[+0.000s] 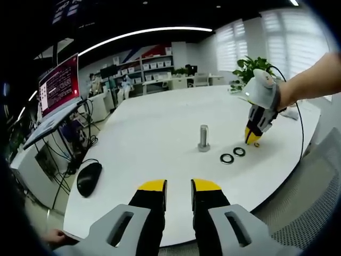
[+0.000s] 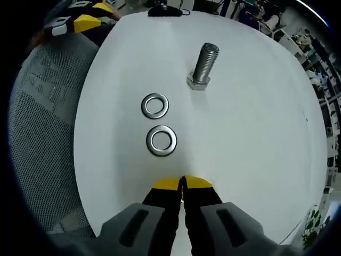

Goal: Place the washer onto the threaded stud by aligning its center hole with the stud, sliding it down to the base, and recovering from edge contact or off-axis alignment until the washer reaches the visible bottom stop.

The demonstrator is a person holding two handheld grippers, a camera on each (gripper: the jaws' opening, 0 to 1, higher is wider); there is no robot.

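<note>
— Right gripper view: where are the two flat steel washers (image 2: 161,140)?
— Left of centre, below the upright threaded steel stud (image 2: 201,67). My right gripper (image 2: 183,183) fingers are together, my left gripper (image 1: 179,186) fingers apart

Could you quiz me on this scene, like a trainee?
1. True or false: a washer already sits on the threaded stud.
2. How many washers lie flat on the white table?
3. The right hand-held gripper is: A) wide open, B) closed or nearly so on nothing, C) holding a washer.

Key: 1 false; 2 two, the nearer washer and farther washer; 3 B.
</note>
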